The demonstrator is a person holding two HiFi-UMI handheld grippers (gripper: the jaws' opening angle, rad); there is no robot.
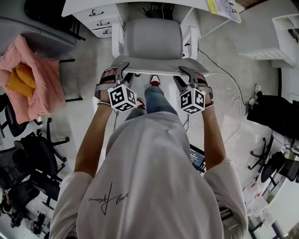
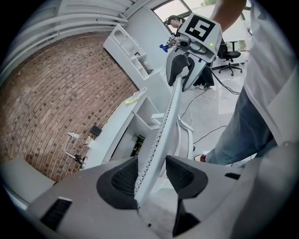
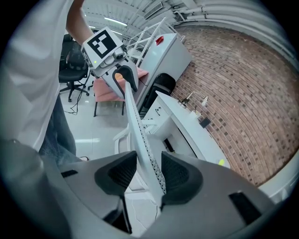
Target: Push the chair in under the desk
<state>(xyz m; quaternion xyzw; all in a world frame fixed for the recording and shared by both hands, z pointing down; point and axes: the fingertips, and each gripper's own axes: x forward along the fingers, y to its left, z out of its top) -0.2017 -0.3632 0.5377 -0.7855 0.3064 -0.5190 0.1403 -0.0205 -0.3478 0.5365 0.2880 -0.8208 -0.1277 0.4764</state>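
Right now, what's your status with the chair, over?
Left gripper, right gripper clamped on chair backrest. Not yet under desk. Drawers left of the gap.

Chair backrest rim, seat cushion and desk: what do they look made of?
White perforated chair backrest rim: looks like moulded matt plastic, with a row of small holes along it. Grey seat cushion: probably woven fabric over padding, soft rounded corners, no shine. White desk: smooth painted or laminated board, likely; flat, even surface.
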